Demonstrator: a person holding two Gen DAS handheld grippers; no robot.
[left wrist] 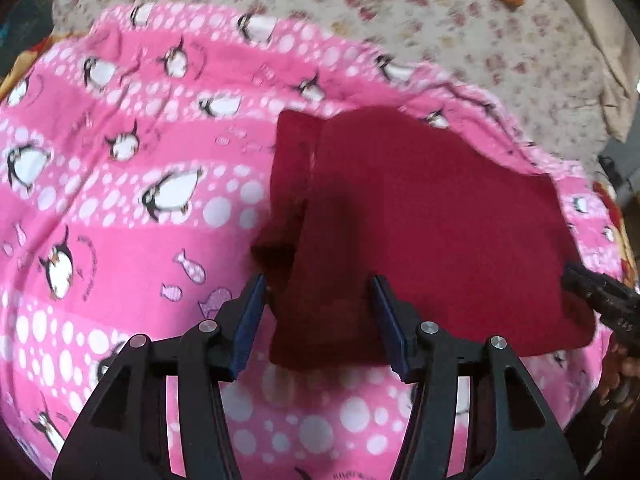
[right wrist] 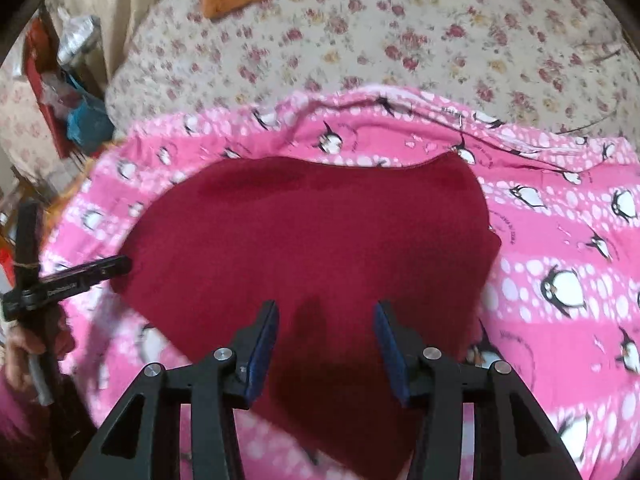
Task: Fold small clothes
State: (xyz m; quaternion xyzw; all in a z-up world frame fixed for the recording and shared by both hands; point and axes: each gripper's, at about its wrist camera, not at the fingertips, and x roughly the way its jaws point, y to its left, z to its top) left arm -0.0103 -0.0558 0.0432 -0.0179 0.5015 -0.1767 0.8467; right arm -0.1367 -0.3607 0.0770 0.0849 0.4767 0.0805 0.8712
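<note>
The dark red garment (left wrist: 432,240) is lying spread on a pink penguin-print blanket (left wrist: 120,200), which is itself covering a floral bedsheet (right wrist: 400,40) on the bed. In the left wrist view the left gripper (left wrist: 320,312) is hovering over the near left edge of the garment with its blue pads standing apart; cloth is showing between them, but the pads are not pressing on it. In the right wrist view the right gripper (right wrist: 326,344) is likewise hanging over the near edge with its jaws apart and nothing pinched. Along the garment's left side a narrow strip is already lying turned over, and a small bunched lump is sitting at its near end, so the cloth looks partly folded. The step in hand appears to be setting the cloth down and letting go before the next fold. To do it well, both grippers are best lifting straight away from the fabric so that no pad is dragging the edge out of line. The lump near the left gripper probably needs smoothing flat first, or the next fold will likely be sitting crooked. For the next grasp, taking two corners on the same edge and keeping them level would help the layers meet squarely, since the soft blanket underneath may be shifting easily.
</note>
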